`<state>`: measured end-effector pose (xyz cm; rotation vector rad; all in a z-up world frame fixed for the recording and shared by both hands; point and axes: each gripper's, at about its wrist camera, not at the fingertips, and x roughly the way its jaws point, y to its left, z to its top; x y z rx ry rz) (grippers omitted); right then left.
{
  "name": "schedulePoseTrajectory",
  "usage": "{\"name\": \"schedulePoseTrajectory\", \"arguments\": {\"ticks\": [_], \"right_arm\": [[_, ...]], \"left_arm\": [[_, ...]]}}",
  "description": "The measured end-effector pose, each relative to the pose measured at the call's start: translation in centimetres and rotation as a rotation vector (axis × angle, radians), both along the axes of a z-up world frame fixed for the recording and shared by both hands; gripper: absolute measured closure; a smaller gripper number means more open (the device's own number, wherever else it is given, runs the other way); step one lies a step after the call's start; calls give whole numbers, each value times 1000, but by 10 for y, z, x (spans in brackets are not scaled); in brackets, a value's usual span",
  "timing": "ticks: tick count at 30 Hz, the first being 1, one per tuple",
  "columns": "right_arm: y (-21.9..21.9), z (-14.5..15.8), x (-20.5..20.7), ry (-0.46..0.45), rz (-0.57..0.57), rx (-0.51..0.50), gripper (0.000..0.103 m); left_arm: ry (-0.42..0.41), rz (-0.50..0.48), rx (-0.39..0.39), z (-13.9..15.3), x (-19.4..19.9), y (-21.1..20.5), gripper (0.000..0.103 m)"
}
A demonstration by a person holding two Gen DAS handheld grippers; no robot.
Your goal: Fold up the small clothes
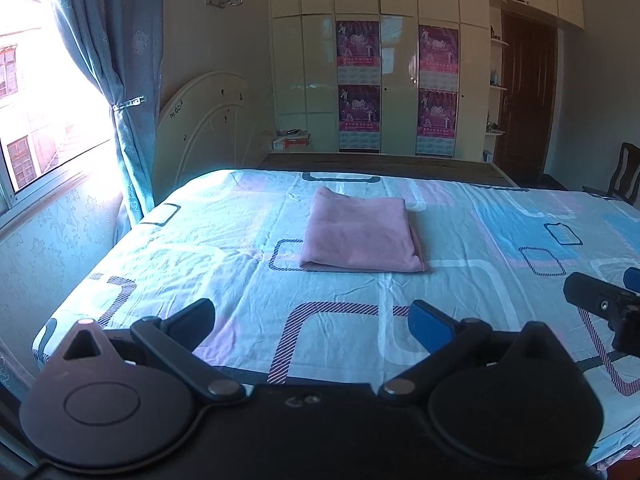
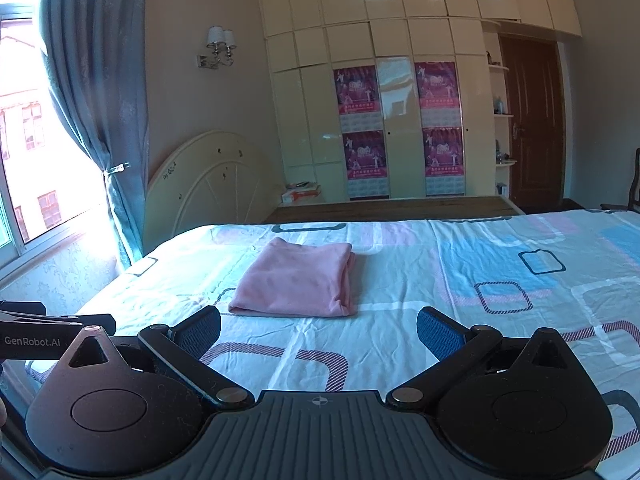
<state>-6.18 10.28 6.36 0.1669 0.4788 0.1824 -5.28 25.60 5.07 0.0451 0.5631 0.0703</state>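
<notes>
Evidently you are finishing, holding the left gripper (image 1: 312, 320) and right gripper (image 2: 319, 328) spread and empty while the pink garment (image 1: 360, 236) is lying folded mid-bed (image 1: 460, 280), probably needing only final smoothing.

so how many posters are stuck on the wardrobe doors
4, in two stacked pairs. Left door: upper poster above lower poster. Right door: upper poster above lower poster. No others show in either view.
</notes>
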Motion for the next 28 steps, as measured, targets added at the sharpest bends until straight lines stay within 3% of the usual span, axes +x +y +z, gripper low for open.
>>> {"name": "schedulePoseTrajectory", "arguments": {"ticks": [20,23,28], "right_arm": [[2,-9,12,37,10,5,0],[1,-15,19,54,11,8,0],[-4,-31,34,102,-7,10,0]], "left_arm": [[32,-18,-1,-9,15,-1,1],[1,-31,12,-17,20,-3,2],[78,-75,-14,-39,57,0,0]]}}
